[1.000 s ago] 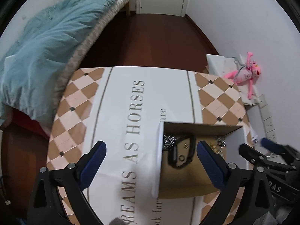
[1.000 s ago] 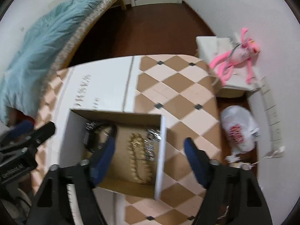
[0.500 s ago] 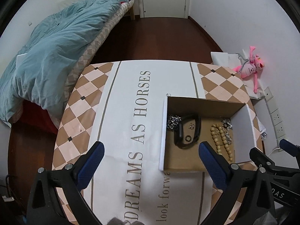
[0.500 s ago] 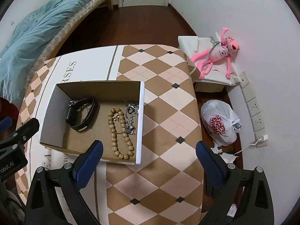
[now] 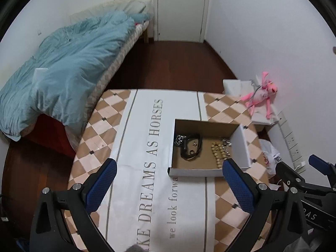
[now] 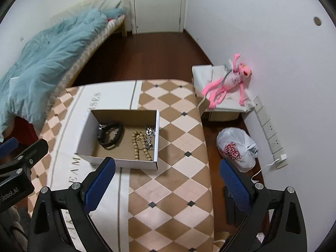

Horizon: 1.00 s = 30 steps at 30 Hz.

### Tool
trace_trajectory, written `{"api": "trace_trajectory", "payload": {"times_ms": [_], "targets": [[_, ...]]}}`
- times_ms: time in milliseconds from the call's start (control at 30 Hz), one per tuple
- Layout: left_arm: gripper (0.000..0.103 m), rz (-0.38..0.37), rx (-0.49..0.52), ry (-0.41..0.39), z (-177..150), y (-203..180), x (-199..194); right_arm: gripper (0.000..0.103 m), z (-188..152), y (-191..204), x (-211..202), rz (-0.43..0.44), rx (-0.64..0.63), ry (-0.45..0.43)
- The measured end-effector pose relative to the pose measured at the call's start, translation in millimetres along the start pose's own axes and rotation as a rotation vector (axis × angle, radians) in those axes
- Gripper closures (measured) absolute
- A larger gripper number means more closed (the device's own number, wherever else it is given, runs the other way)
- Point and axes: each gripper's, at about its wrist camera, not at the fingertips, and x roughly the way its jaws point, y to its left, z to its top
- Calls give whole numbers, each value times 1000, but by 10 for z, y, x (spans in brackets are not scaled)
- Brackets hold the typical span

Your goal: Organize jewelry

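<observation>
An open cardboard box (image 5: 242, 149) (image 6: 84, 132) sits on the table with the diamond-patterned cloth (image 5: 134, 147) (image 6: 180, 138). Inside lie a black band (image 5: 191, 147) (image 6: 110, 136), a string of wooden beads (image 5: 218, 154) (image 6: 139, 146) and silver chains (image 5: 179, 139) (image 6: 150, 133). My left gripper (image 5: 170, 185) hangs open above the cloth, short of the box, with nothing between its blue pads. My right gripper (image 6: 168, 183) also stands wide open and empty, nearer than the box and to its right. Each gripper shows at the edge of the other's view.
A bed with a blue duvet (image 5: 63, 63) (image 6: 42, 63) lies to the left. A pink plush toy (image 5: 262, 96) (image 6: 229, 82) rests on a white box by the right wall. A white plastic bag (image 6: 237, 147) sits on the floor beside wall sockets (image 6: 271, 132). A closed door (image 5: 180, 8) is at the back.
Both grippers have pulled back and up from the box, which now looks smaller and farther. The right gripper's jaws, then over the box, have widened and left it.
</observation>
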Motion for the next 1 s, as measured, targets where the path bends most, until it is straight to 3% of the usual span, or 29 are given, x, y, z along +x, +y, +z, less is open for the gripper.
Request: {"api": "trace_trajectory", "payload": {"times_ms": [233, 500, 1000], "targets": [[0, 7, 25, -91, -22, -36, -622, 2, -113, -14, -745, 21, 12, -105], [0, 5, 15, -141, -59, -19, -1093, 2, -140, -92, -1402, 2, 16, -201], [0, -14, 12, -79, -176, -12, -1317, 0, -282, -137, -1789, 8, 22, -202]]}}
